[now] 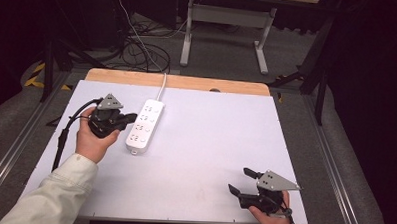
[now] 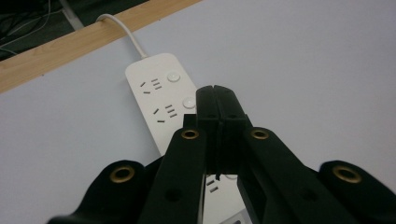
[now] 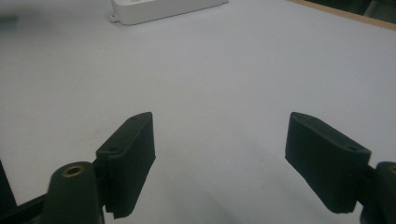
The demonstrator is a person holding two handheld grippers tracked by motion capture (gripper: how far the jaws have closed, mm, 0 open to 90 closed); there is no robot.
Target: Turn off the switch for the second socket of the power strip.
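A white power strip with several sockets and round buttons lies on the left half of the white tabletop. Its cord runs off over the far wooden edge. My left gripper hovers at the strip's left side, tips over its middle. In the left gripper view the jaws are pressed together with nothing between them, just above the power strip. My right gripper rests near the front right corner, jaws wide apart and empty. The power strip's end shows far off.
A wooden strip borders the table's far edge. Beyond it stand a desk frame and loose cables on the carpeted floor. A black cable trails from the left gripper along the table's left side.
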